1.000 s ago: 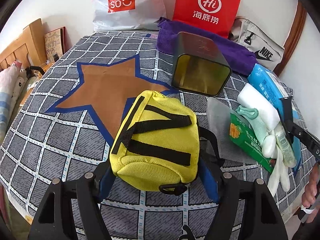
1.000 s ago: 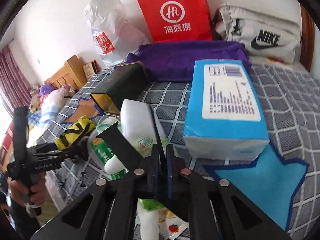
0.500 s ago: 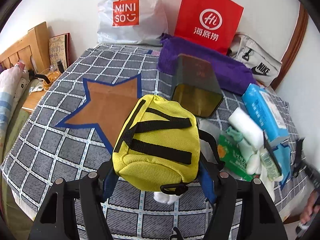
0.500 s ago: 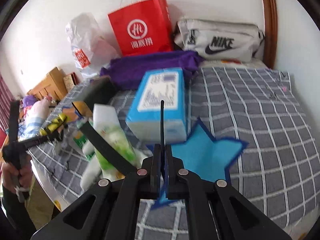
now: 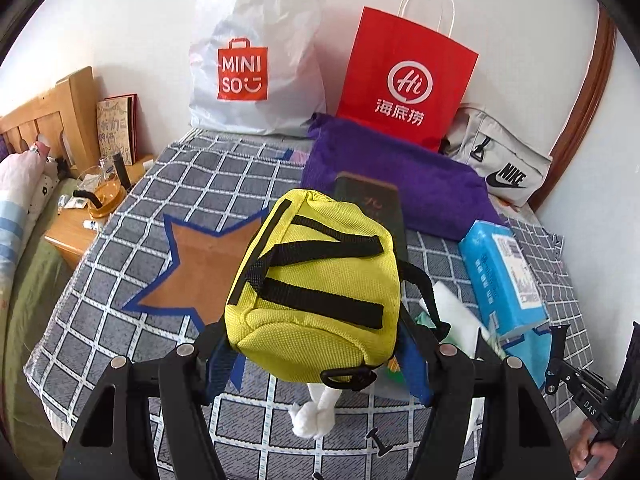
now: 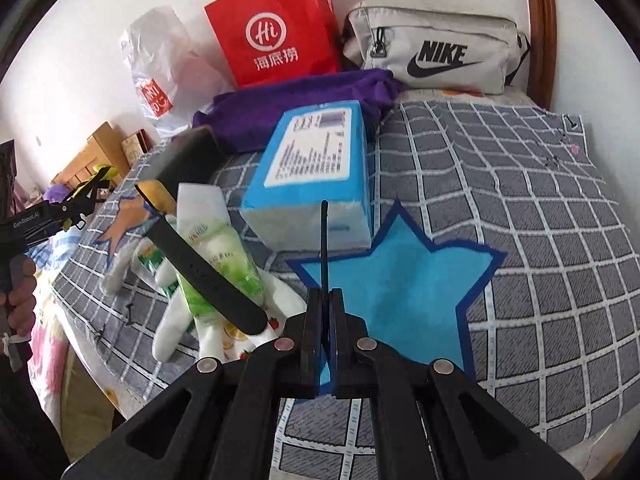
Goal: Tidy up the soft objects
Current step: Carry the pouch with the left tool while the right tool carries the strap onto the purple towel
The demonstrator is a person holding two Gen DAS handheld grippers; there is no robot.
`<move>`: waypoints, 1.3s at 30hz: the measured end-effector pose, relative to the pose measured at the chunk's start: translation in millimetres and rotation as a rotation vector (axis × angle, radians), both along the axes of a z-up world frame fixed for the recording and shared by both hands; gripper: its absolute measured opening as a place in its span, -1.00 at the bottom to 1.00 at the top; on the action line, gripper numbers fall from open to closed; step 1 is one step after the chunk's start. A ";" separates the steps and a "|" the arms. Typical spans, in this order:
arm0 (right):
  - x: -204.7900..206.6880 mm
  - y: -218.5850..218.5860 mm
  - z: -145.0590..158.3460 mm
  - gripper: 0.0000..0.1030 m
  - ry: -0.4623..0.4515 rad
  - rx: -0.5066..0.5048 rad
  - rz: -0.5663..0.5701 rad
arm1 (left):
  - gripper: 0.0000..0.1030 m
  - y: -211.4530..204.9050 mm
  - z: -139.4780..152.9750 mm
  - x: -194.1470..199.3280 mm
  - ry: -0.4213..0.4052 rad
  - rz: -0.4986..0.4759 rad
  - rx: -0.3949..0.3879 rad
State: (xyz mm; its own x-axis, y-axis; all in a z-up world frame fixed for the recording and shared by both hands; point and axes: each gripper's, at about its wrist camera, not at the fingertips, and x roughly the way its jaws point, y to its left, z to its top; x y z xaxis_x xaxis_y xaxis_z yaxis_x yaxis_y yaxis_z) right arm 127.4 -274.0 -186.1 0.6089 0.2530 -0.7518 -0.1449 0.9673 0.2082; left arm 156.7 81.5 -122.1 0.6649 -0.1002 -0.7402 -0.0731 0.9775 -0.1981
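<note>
My left gripper (image 5: 316,344) is clamped on the yellow pouch (image 5: 316,292), its blue pads pressed against both sides. A second ago the pouch sat low over the checked bed cover (image 5: 192,184); now it hangs higher, clear of the cover, with more of the bed showing beneath it. A white glove (image 5: 314,412) that was hidden before now shows just under the pouch. The dark box (image 5: 372,204), whose open mouth I could see earlier, is now mostly covered by the pouch, with only its far top showing. The brown star (image 5: 204,272) lies on the cover to the left of the pouch.

My right gripper (image 6: 325,316) has its jaws together on a thin dark watch strap (image 6: 324,240), which stands up from the pads; the other half of the strap (image 6: 208,276) hangs off to the left. Earlier this gripper was over the pile of packets; now it is over the blue star (image 6: 404,280) on the cover, further right. The blue tissue pack (image 6: 316,168) lies just beyond the star's far point. The green packet (image 6: 224,256) and white gloves (image 6: 176,320) are left of the gripper. Against the far wall stand the red paper bag (image 6: 280,28), the grey belt bag (image 6: 432,48) and the purple towel (image 6: 296,108).
</note>
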 end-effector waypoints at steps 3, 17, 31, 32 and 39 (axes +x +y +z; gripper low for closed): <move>4.4 1.5 15.9 -0.94 -0.031 -0.005 0.003 | 0.30 0.0 9.2 6.7 -0.014 0.000 0.002; 61.7 8.1 73.5 -0.94 -0.108 -0.030 0.013 | 0.30 -19.2 36.3 57.6 -0.032 -0.034 0.016; 148.1 18.2 96.5 -0.94 -0.128 -0.030 0.016 | 0.30 -33.5 35.3 127.4 -0.019 -0.050 0.034; 153.9 18.7 96.8 -0.94 -0.128 -0.031 0.016 | 0.30 -33.7 34.0 133.7 -0.016 -0.050 0.034; 196.1 28.2 92.5 -0.94 -0.124 -0.051 0.040 | 0.30 -35.2 21.5 182.3 0.014 -0.048 0.022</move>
